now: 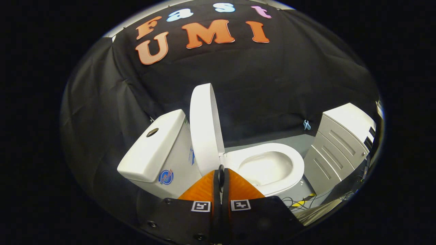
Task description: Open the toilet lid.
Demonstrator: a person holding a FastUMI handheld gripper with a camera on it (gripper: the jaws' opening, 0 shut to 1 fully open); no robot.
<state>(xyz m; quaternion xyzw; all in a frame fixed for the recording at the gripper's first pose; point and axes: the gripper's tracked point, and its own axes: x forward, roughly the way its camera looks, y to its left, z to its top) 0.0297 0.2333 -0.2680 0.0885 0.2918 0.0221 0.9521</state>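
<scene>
Gripper view: toilet lid [203,129] upright, fingers [220,177] closed, empty

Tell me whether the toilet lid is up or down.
Up: the toilet lid stands upright beside the cistern, the bowl uncovered. The gripper is shut, empty.

The gripper [221,170] hides the toilet lid's [204,129] lower edge.
</scene>
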